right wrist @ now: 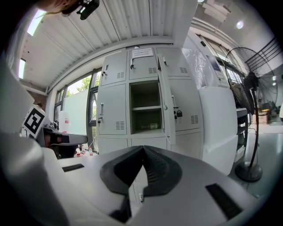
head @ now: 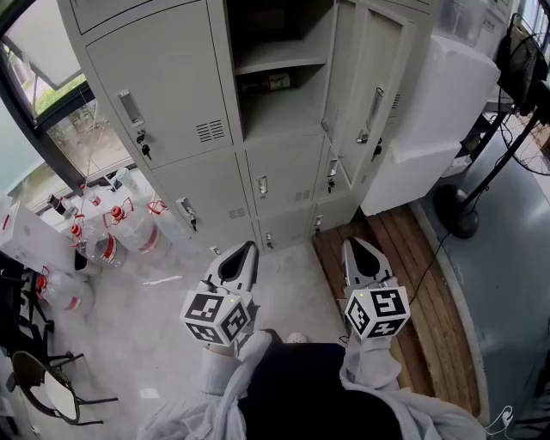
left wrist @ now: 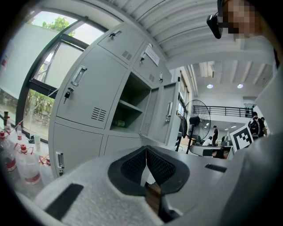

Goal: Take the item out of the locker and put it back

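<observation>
Evidently nothing is being carried: the left hand-held gripper [head: 247,247] and right hand-held gripper [head: 354,244] are hovering clenched and empty, because the item [head: 275,82] is lying well ahead, inside the open locker [head: 163,77].

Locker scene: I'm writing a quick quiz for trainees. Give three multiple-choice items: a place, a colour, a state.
1. Where does the small item lie?
A) below the shelf in the open compartment
B) on the floor
C) in a gripper

2. What colour are the lockers?
A) red
B) light grey
C) black

3. How is the right gripper?
A) wide open
B) shut on the item
C) shut, empty

Answers: 1 A, it lies on the compartment's bottom, under the shelf; 2 B, their fronts are all light grey; 3 C, its jaws meet with nothing between them.
</observation>
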{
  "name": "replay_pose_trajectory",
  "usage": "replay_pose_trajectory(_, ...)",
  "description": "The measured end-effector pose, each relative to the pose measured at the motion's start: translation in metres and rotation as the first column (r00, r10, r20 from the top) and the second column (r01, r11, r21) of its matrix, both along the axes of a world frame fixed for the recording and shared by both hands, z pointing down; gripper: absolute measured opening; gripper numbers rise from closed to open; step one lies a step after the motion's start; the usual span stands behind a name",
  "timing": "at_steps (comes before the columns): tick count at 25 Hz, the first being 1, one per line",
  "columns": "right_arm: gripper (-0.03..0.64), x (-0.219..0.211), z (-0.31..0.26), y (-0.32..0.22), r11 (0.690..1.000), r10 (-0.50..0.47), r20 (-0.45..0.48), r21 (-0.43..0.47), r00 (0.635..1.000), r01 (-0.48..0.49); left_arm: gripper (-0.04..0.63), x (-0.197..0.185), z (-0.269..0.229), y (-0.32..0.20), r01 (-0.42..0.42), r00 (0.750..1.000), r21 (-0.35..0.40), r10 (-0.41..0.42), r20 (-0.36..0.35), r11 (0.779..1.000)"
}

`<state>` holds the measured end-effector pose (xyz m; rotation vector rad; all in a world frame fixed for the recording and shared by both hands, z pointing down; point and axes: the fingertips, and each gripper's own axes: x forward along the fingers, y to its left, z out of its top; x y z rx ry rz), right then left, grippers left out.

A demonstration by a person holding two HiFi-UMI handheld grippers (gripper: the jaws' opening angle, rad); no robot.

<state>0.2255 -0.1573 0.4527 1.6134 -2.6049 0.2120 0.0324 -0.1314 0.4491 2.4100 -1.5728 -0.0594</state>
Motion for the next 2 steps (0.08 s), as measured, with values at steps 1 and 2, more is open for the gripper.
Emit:
replay_pose_trajectory(1,-0.002,-0.0001,0.0000,-0.0002,1.000,-0.001,-0.001,0.000,1.000,0.001,0.009,0.0004,-0.0001,-0.0002,-0.001,1.000,0.000,0.001,0.000,1.000)
replay_pose_trajectory(2,-0.002,-0.0001,0.0001,-0.0004,1.000,-0.001,-0.002,0.001,1.000,0.001,0.009,0.0008,-0.0001,-0.0005,-0.002,1.000,0.000,0.002,0.000,1.000)
